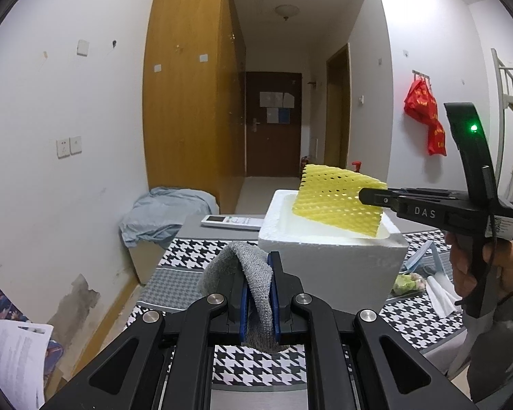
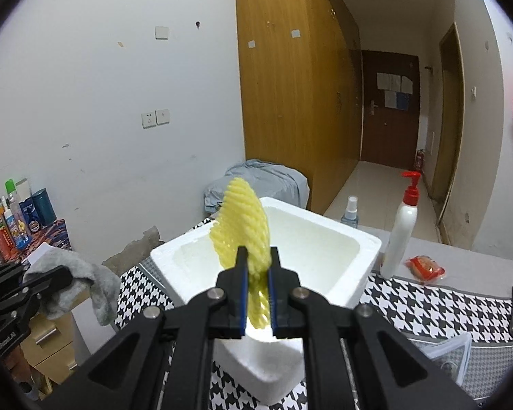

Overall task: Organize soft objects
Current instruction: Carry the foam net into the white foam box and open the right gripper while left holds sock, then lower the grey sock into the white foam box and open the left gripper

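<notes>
over foam box (image 2: 366,242), yellow net (image 2: 246,225) in right gripper (image 2: 258,259)

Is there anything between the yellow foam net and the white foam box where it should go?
Nothing visible blocks it. The right hand-held gripper holds the yellow foam net just above the white foam box, whose inside looks empty. The gray cloth hangs off to the side in the left hand-held gripper.

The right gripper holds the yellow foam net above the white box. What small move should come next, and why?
Probably lower the right gripper a little into the white foam box, then open it. Its jaws are shut on the yellow foam net, which hangs over the box's open, apparently empty cavity. The left gripper, shut on the grey cloth, can wait beside the box.
</notes>
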{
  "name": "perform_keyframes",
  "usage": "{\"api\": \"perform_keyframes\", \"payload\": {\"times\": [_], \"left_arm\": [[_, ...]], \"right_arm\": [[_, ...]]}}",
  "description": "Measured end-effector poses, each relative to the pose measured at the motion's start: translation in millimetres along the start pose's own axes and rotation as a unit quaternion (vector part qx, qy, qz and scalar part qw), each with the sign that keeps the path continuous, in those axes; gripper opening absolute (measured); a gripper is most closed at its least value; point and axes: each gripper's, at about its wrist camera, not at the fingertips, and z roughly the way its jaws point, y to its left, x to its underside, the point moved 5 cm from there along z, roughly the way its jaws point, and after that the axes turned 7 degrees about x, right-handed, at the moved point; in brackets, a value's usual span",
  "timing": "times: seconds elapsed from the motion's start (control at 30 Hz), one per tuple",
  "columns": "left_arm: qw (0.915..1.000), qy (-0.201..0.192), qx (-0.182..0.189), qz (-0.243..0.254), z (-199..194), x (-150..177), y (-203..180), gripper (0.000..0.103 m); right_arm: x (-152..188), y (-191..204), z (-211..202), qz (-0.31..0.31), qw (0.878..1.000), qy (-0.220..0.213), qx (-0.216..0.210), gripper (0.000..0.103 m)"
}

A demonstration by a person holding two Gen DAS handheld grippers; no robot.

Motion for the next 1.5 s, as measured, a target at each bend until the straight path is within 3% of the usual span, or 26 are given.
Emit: {"api": "perform_keyframes", "payload": {"times": [0.23,0.27,0.3,0.37,0.5,0.93,1.07,1.5], "left_arm": [[1.0,0.002,0.002,-0.004,4.1,0.3,4.1,0.011],[1.0,0.003,0.002,-0.005,4.7,0.3,4.6,0.011],[1.0,0.003,0.002,-0.006,5.3,0.4,4.9,0.011],[1.0,0.004,0.001,-0.007,6.0,0.6,5.3,0.011],[0.9998,0.003,-0.003,-0.017,5.4,0.9,8.7,0.011],[0.9996,-0.003,-0.016,-0.022,3.1,-6.9,13.1,0.011],[0.9998,-0.01,-0.011,-0.014,2.1,-13.8,8.9,0.011],[0.9991,-0.035,0.018,0.014,8.7,-43.2,-12.6,0.011]], "right_arm": [[0.2,-4.9,20.1,0.01,0.999,0.019,0.025,0.018],[0.5,-6.1,22.2,0.015,0.999,0.021,0.022,0.03],[0.6,-7.1,23.9,0.018,0.999,0.023,0.021,0.048],[0.8,-8.9,24.6,0.025,0.999,0.022,0.019,0.064],[1.1,-10.6,19.6,0.032,0.999,0.016,0.018,0.08],[0.5,-11.6,1.4,0.023,1.0,-0.005,0.018,0.084],[2.1,-15.2,-13.9,0.018,0.999,-0.025,0.024,0.102],[21.0,-41.9,-38.1,0.026,0.998,-0.027,0.048,0.103]]}}
